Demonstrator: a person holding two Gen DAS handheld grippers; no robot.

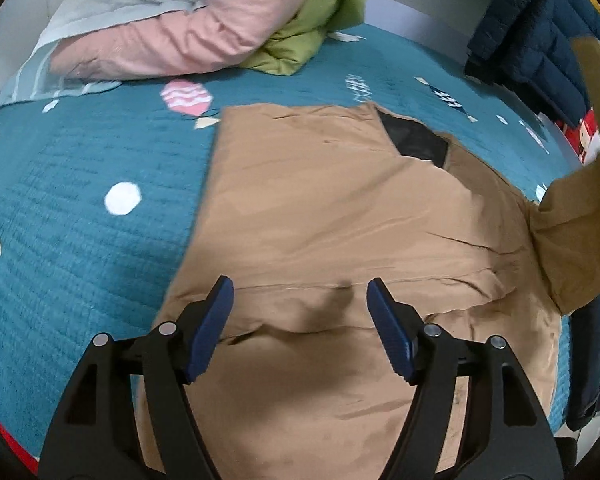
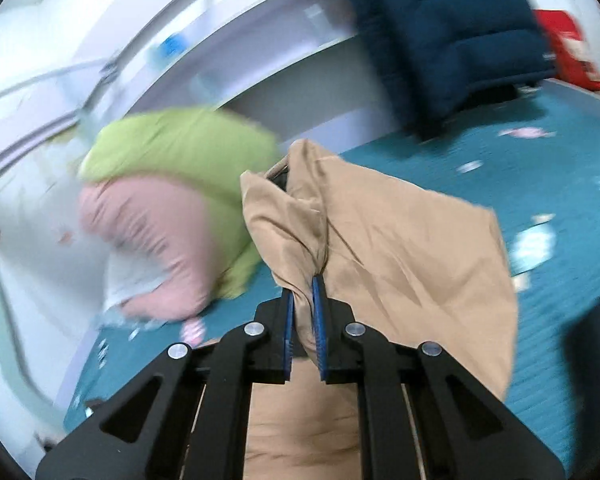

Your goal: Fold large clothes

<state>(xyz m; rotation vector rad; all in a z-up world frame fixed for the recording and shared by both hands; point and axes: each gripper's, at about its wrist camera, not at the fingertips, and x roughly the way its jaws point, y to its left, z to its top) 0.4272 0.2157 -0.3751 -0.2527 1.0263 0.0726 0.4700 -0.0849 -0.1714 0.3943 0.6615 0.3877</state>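
Note:
A tan jacket point(image 1: 324, 208) lies spread on the teal bedspread point(image 1: 80, 200), its dark lining showing at the collar point(image 1: 414, 140). My left gripper point(image 1: 298, 292) hovers over the jacket's near part, jaws wide apart with nothing between them. At the right edge of the left wrist view a tan sleeve point(image 1: 580, 220) is raised off the bed. In the right wrist view my right gripper point(image 2: 303, 280) is shut on a bunched fold of that tan jacket point(image 2: 400, 248), which hangs lifted in front of the fingers. The right wrist view is motion-blurred.
A pink coat point(image 1: 188, 28) and a green garment point(image 1: 316, 24) are piled at the far side of the bed, over a pale cloth point(image 1: 112, 4). A navy quilted jacket point(image 1: 540, 36) sits at the far right, beside a red item point(image 1: 586, 136). A white wall point(image 2: 100, 40) lies beyond.

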